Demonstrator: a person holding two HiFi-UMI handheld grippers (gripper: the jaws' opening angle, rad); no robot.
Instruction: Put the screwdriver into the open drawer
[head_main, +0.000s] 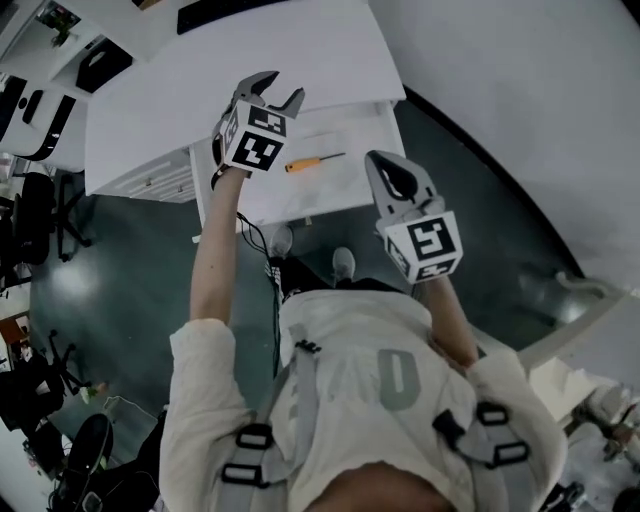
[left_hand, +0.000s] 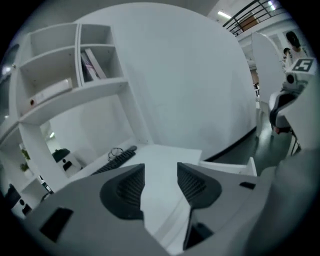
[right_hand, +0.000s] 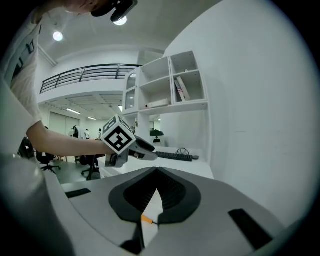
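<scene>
An orange-handled screwdriver (head_main: 313, 161) lies flat inside the open white drawer (head_main: 300, 197) that is pulled out from the desk (head_main: 200, 90). My left gripper (head_main: 282, 90) hangs above the desk edge, up and left of the screwdriver, open and with nothing between its jaws (left_hand: 161, 167). My right gripper (head_main: 378, 160) hovers over the drawer's right end, shut and holding nothing (right_hand: 157, 170). In the right gripper view a bit of the screwdriver's orange handle (right_hand: 146, 219) shows far below the jaws, and the left gripper (right_hand: 142, 150) is ahead to the left.
A black keyboard (head_main: 230, 12) lies at the back of the desk. Wall shelves (left_hand: 65, 65) with a few books stand over it. A low drawer unit (head_main: 150, 180) is left of the open drawer, office chairs (head_main: 40, 210) further left. A curved white wall (head_main: 520, 120) runs along the right.
</scene>
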